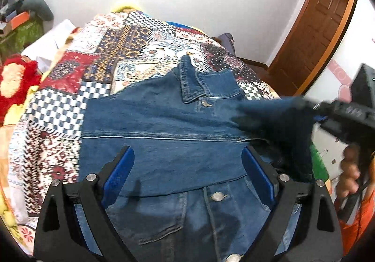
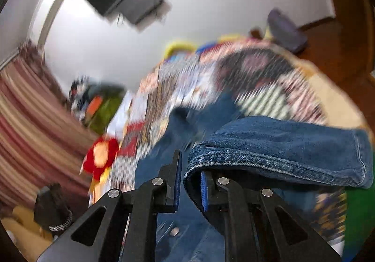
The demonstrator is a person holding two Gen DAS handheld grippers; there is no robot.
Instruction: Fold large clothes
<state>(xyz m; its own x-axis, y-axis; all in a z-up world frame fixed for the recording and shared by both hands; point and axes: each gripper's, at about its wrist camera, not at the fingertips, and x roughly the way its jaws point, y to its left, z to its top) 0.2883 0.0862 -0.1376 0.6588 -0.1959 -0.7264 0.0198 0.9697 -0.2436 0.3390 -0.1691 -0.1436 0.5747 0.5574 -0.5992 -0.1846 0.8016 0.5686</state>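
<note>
- Left wrist view: denim jacket (image 1: 164,126) lies on patchwork quilt (image 1: 98,51), one sleeve already across the chest; left gripper (image 1: 187,173) jaws wide apart, empty, over jacket's middle.
- R gripper (image 2: 191,180) clamped on other sleeve (image 2: 281,151), raised above jacket.
- Left, I'd judge: lay that sleeve, then fold body.

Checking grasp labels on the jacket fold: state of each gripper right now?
Left gripper: open, fingers apart above the denim jacket, holding nothing.
Right gripper: shut on the jacket's sleeve, lifting it.
</note>
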